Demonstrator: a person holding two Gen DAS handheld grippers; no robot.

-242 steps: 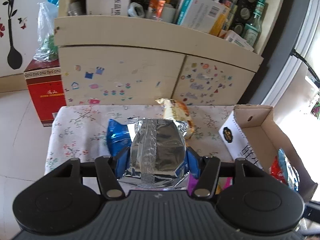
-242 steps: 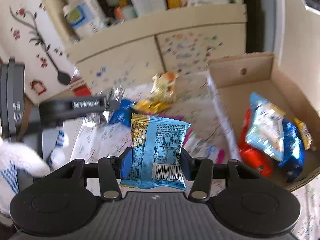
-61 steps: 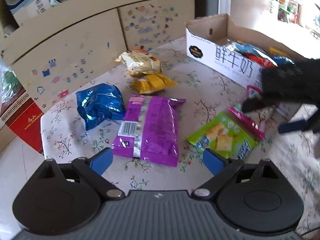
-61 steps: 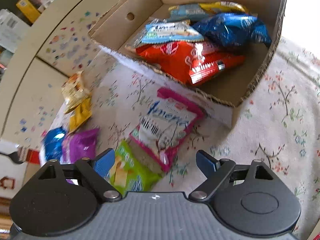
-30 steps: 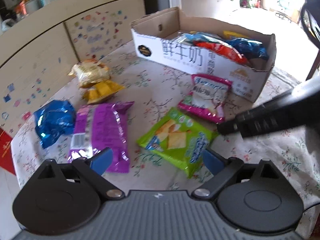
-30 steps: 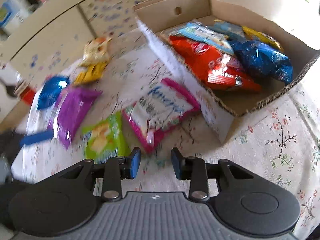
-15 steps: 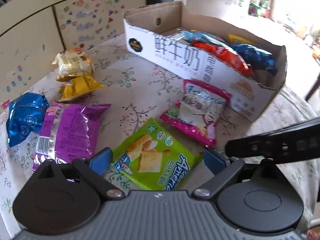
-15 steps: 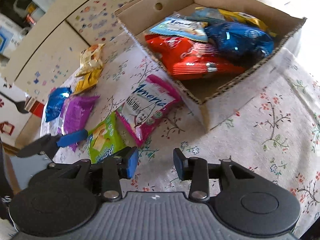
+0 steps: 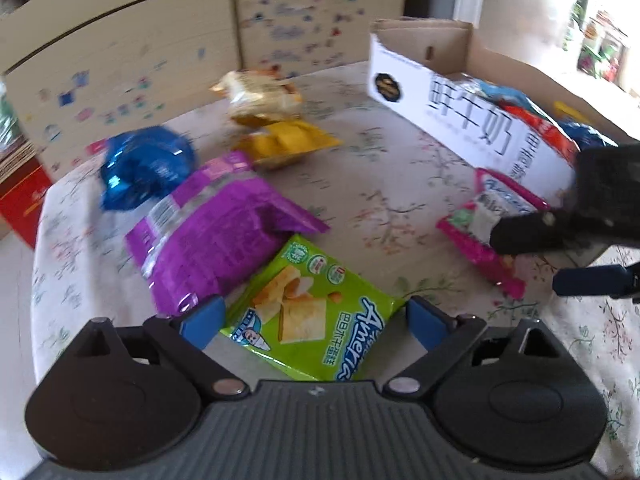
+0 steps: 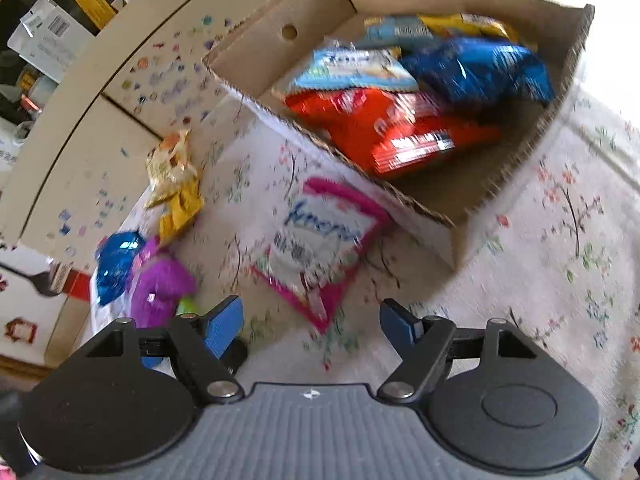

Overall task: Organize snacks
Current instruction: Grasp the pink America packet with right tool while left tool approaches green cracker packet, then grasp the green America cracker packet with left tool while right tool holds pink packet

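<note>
A green snack packet (image 9: pixel 304 292) lies flat on the flowered tablecloth (image 9: pixel 380 184). My left gripper (image 9: pixel 312 316) straddles it, its jaws closing, and the blue pads stand at the packet's edges without clearly pressing. A pink-and-white packet (image 10: pixel 320 240) lies against the cardboard box (image 10: pixel 320 12). My right gripper (image 10: pixel 311 316) hovers just in front of that packet's near end, its jaws opening and nothing gripped. The left wrist view also shows the right gripper (image 9: pixel 536 260) over the pink packet (image 9: pixel 484 216).
The box holds a red packet (image 10: pixel 392 124), a blue one (image 10: pixel 476 68) and others. A purple packet (image 9: pixel 212 232), a blue foil bag (image 9: pixel 144 164) and two yellow packets (image 9: pixel 288 144) lie on the cloth. A stickered cabinet (image 9: pixel 120 60) stands behind.
My right gripper's jaws have gone from shut to wide apart. My left gripper has dropped closer over the green packet, which now lies between its pads. Both views have rolled.
</note>
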